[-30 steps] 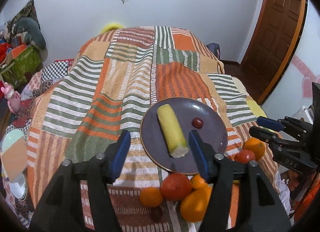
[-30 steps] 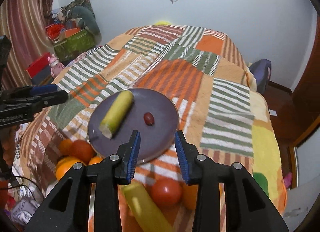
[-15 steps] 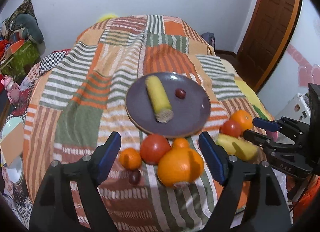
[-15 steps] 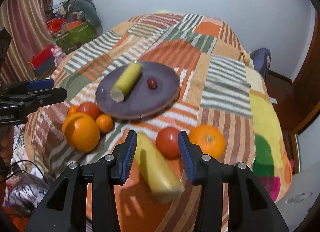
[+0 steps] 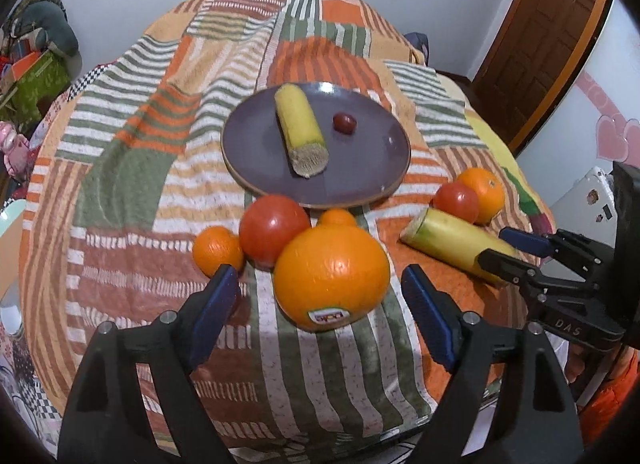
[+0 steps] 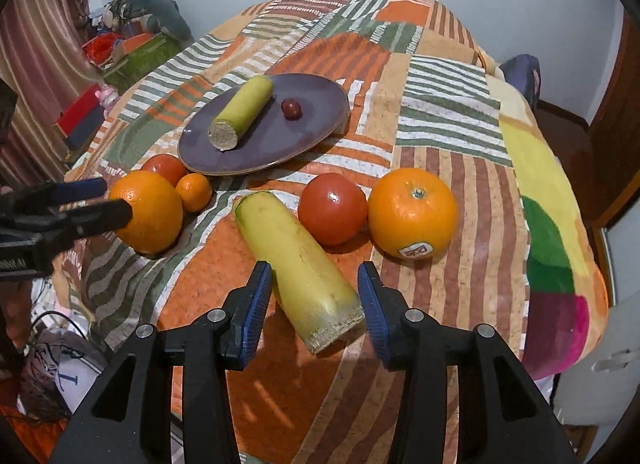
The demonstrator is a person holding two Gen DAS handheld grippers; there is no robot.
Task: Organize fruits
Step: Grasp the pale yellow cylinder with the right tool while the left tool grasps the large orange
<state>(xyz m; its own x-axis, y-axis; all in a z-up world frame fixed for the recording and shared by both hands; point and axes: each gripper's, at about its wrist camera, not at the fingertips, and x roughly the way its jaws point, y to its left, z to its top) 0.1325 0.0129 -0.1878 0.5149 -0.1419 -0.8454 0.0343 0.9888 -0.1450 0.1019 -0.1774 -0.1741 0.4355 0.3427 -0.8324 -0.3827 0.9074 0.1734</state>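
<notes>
**Fruit loose on bed; both hand-held grippers empty**

Left hand-held gripper (image 5: 316, 304): jaws wide and opening, flanking the large orange (image 5: 331, 276) without contact. Right hand-held gripper (image 6: 314, 304): jaws opening around the near yellow fruit piece (image 6: 296, 264), pads clear. Purple plate (image 5: 360, 179) carries another piece. The large orange partly hides a small orange (image 5: 337, 217); its label is unreadable.

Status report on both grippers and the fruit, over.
Left hand-held gripper opening around big orange, no contact. Right hand-held gripper opening, straddling yellow piece. Nothing blocking.
</notes>
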